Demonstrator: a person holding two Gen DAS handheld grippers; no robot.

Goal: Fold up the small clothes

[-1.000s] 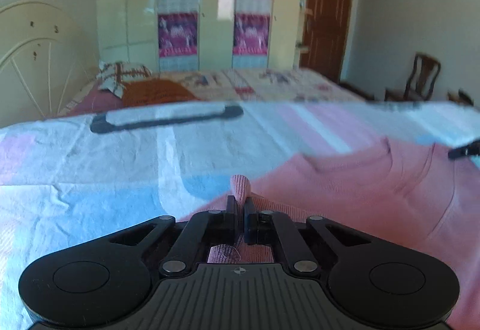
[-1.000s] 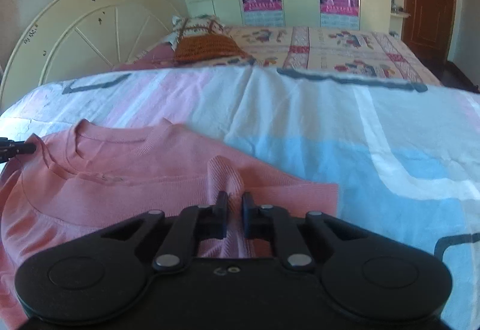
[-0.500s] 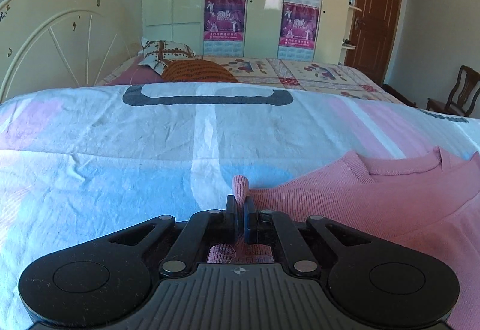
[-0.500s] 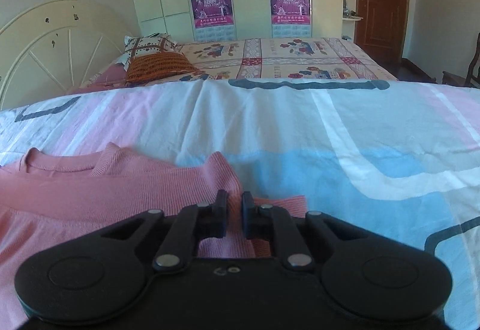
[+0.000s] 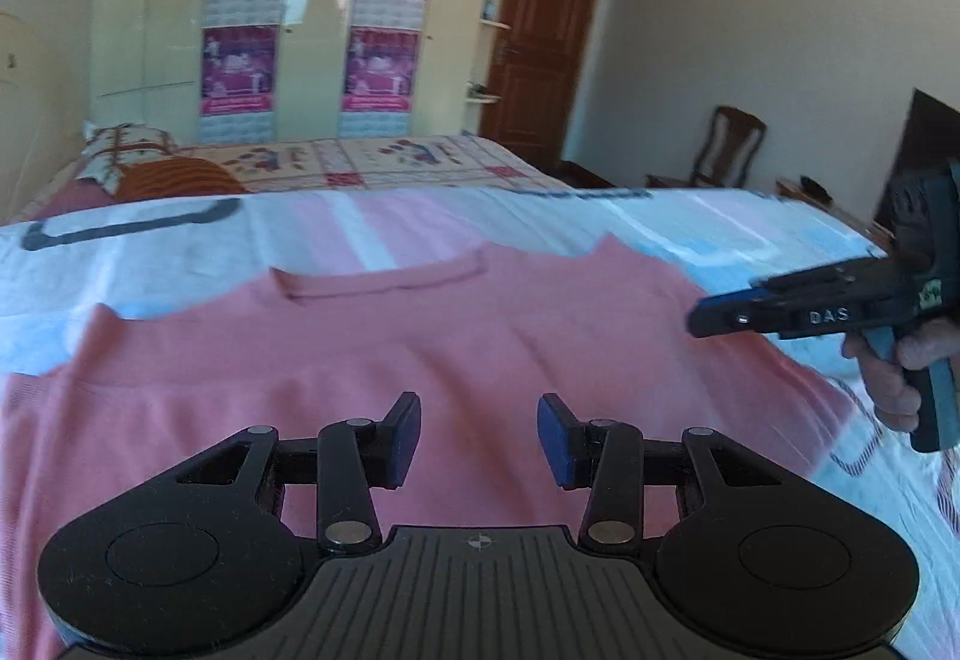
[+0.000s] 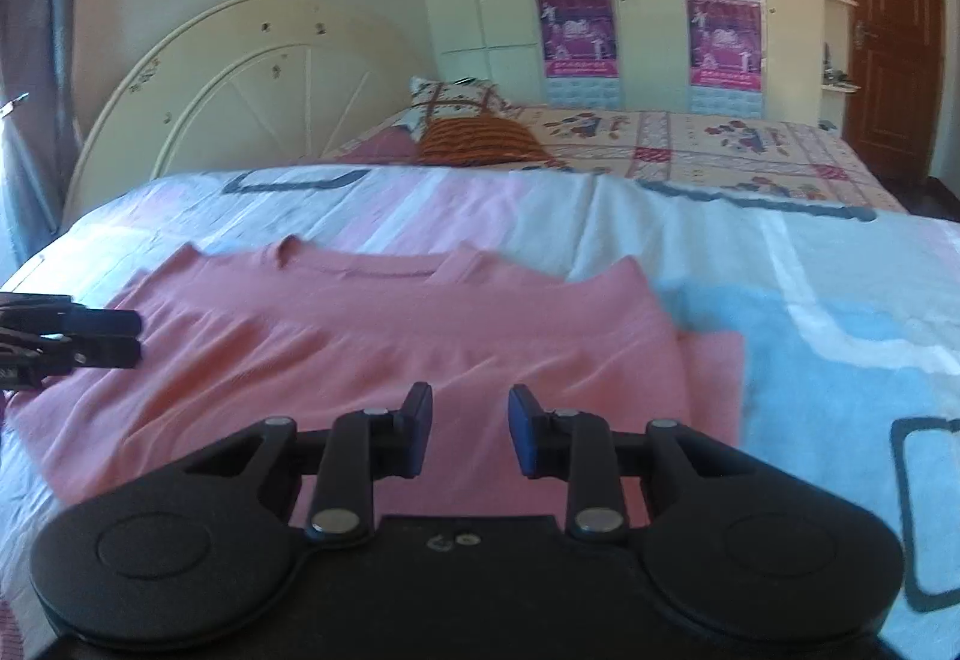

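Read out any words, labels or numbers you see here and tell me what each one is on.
"DAS": on the side of the right hand-held gripper, seen from the left wrist view.
Posters on the wardrobe: printed lines too blurred to read.
Small round mark on the left hand-held gripper body: a symbol, no letters.

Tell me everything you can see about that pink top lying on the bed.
The pink top is a soft, fine-knit garment with a ribbed round neckline, lying spread flat, neck pointing away, on the pastel bedsheet. Its surface has gentle wrinkles. On the right side an edge looks folded under or over. Both tongs, left and right, are opening above it with nothing between them; only the sheet visibly touches it.
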